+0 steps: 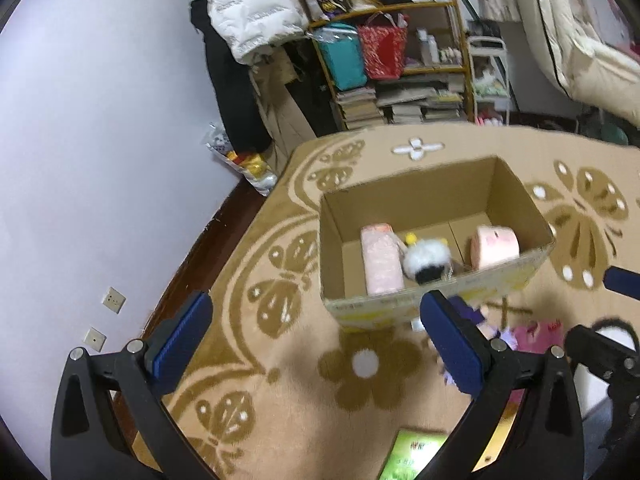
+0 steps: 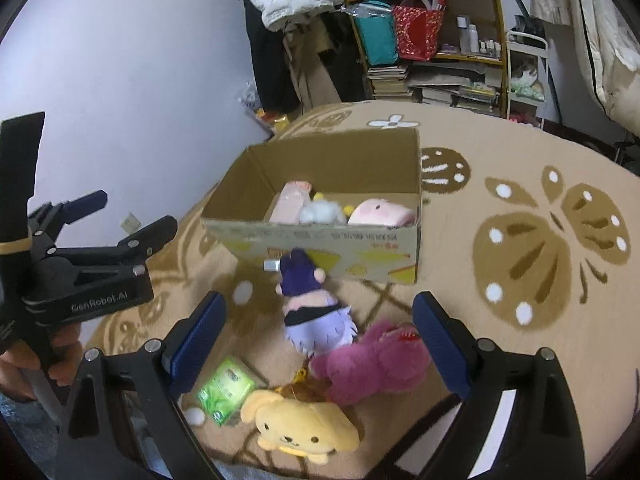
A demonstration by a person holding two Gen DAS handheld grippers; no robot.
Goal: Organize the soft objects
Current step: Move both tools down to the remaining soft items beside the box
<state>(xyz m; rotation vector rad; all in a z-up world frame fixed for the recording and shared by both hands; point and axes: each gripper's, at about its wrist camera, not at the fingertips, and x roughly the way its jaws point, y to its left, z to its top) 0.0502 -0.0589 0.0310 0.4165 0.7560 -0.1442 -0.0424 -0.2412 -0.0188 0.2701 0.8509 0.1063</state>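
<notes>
An open cardboard box (image 1: 440, 304) (image 2: 320, 236) stands on the patterned rug. Inside lie a pink roll (image 1: 380, 258), a white and black fluffy toy (image 1: 426, 260) and a pink round plush (image 1: 494, 246). In the right wrist view a purple doll (image 2: 310, 304), a magenta plush (image 2: 376, 360), a yellow dog plush (image 2: 300, 424) and a green tissue pack (image 2: 226, 390) lie on the rug in front of the box. My right gripper (image 2: 320, 340) is open above these toys, holding nothing. My left gripper (image 1: 316, 340) is open and empty, left of the box's near side.
The tan rug (image 2: 540, 240) with brown butterflies covers the floor. A shelf (image 1: 400, 60) with bags and stacked books stands behind, next to a white jacket (image 1: 252, 4). A white wall (image 1: 100, 140) runs along the left. Bedding (image 1: 580, 40) hangs at the right.
</notes>
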